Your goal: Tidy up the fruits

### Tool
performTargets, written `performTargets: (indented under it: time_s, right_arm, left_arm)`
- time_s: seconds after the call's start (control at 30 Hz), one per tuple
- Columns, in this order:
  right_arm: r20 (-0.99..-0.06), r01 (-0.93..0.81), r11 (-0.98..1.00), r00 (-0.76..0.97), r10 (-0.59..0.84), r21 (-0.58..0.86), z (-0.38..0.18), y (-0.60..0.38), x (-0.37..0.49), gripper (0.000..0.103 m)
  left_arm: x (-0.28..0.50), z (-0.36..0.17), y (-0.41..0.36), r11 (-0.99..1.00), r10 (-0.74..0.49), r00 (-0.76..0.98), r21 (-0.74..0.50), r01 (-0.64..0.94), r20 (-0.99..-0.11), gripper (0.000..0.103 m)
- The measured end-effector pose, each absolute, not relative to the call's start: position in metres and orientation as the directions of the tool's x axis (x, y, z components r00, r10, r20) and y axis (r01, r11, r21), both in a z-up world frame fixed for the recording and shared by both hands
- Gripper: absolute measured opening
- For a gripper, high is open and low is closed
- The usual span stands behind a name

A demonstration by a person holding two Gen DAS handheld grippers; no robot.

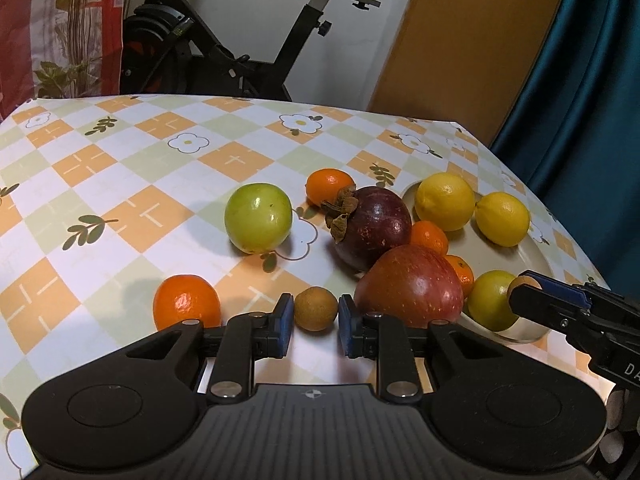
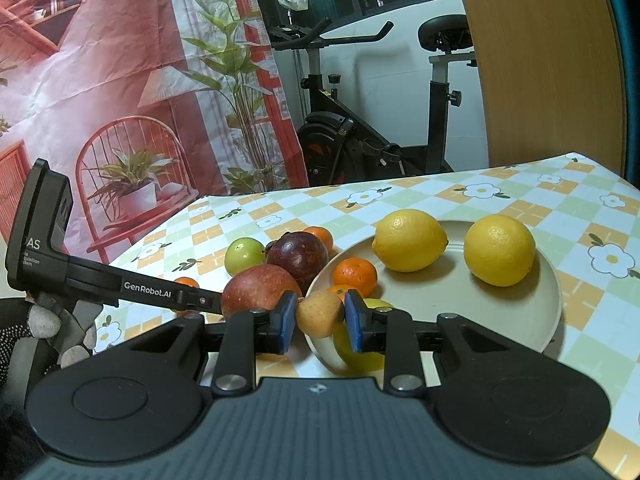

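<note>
A small brown fruit is sitting between the nearly closed left gripper pads. The right gripper is squeezing another brown fruit above the plate. "GenRobot.AI" is showing on the left gripper's side.

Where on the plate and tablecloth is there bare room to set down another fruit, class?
Free: the plate floor in front of the two lemons, and the tablecloth left of and behind the green apple. Crowded: the plate's left rim, where the red apple, mangosteen and tangerines bunch.
</note>
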State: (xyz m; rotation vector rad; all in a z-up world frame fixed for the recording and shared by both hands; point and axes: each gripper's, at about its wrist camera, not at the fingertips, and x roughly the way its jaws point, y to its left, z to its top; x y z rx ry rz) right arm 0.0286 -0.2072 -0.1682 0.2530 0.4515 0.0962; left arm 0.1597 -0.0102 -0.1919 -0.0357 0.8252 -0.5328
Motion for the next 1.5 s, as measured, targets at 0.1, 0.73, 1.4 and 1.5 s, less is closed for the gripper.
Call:
performTargets:
  time_s: [0.1,0.73,1.4,1.5]
  right_arm:
    - [-0.418,-0.036,0.964,0.897,0.148,0.264,-0.168,-0.207,0.028,0.029]
    - [-0.387,0.026,0.961,0.918,0.085,0.274,-0.166,-0.225,0.027,0.029]
    - [-0.456,0.068,0.973,0.889,0.042,0.221,-0.191,-0.251,0.064,0.029]
    - [-0.465,0.054,0.975,0.884,0.055,0.217,-0.191,-0.249,0.067,0.029]
  left_arm:
    - [0.163,-0.194,-0.013,0.870,-0.461,0.551,-0.232,0.435,-0.695,0.029]
    - [0.144,-0.143,-0.017,0.845,-0.529,0.661,-0.262,0.466,-0.532,0.028]
    - [0.175,-0.166,-0.131,0.766,-0.553,0.498,-0.173,0.619,-0.668,0.028]
    - [0.176,-0.169,-0.134,0.764,-0.551,0.488,-0.173,0.622,-0.677,0.028]
